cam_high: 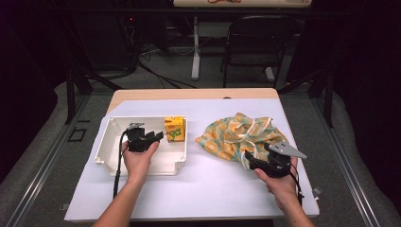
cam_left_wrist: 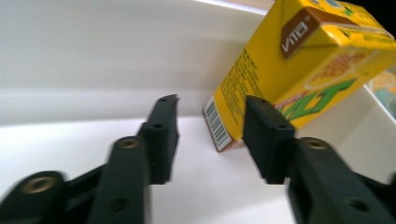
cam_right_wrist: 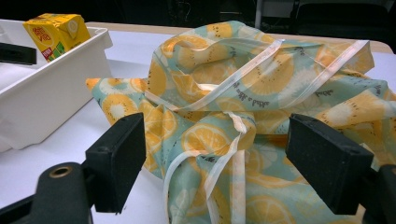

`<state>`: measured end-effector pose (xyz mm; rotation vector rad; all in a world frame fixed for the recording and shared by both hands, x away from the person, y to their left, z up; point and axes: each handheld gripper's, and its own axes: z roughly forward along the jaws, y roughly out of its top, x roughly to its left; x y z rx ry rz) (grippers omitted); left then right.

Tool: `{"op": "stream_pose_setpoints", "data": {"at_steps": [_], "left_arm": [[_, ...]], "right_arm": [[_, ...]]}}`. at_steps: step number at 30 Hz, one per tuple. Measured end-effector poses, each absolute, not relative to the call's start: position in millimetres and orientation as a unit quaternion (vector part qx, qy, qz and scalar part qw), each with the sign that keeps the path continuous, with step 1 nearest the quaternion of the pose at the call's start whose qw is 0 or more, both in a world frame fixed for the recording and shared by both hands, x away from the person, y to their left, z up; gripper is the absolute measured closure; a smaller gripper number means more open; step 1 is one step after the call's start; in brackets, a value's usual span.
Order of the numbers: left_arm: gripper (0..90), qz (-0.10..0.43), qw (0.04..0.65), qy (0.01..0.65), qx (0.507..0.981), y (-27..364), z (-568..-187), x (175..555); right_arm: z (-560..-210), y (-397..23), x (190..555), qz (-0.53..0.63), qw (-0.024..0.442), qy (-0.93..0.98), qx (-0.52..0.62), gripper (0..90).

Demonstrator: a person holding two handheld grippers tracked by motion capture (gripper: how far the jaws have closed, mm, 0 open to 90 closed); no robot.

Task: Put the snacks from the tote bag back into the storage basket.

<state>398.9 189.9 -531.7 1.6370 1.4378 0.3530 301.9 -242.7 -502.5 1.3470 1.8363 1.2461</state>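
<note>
A yellow drink carton (cam_high: 174, 128) stands upright in the far right corner of a white tray (cam_high: 106, 142). My left gripper (cam_high: 158, 137) hovers inside the tray, pointing at the carton (cam_left_wrist: 299, 70). In the left gripper view its jaws (cam_left_wrist: 211, 107) stand open with nothing between them, the carton just beyond the right one. A crumpled bag (cam_high: 236, 135) printed with orange slices and fitted with pale straps lies at the right. My right gripper (cam_high: 248, 157) sits at the bag's near edge. It (cam_right_wrist: 215, 140) is open wide, with the bag's fabric (cam_right_wrist: 261, 79) lying between the jaws but not pinched.
The tray and bag rest on a white sheet (cam_high: 203, 184) covering a wooden table. A black folding chair (cam_high: 257, 42) and a white pedestal leg (cam_high: 195, 52) stand beyond the far edge. In the right gripper view the tray wall (cam_right_wrist: 42, 102) and carton (cam_right_wrist: 56, 32) are at the left.
</note>
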Motion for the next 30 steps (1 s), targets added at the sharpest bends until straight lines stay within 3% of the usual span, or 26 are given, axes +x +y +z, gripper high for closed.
{"op": "stream_pose_setpoints", "data": {"at_steps": [13, 30], "left_arm": [[0.3, 0.138, 0.466, 0.538, 0.689, 200, -518, 359], [0.0, 0.148, 0.498, 0.469, 0.714, 220, -515, 297]], "right_arm": [[-503, -242, 302, 0.464, 0.269, 0.68, 0.5, 19.7], [-507, -242, 301, 0.463, 0.274, 0.685, 0.492, 18.9]]}}
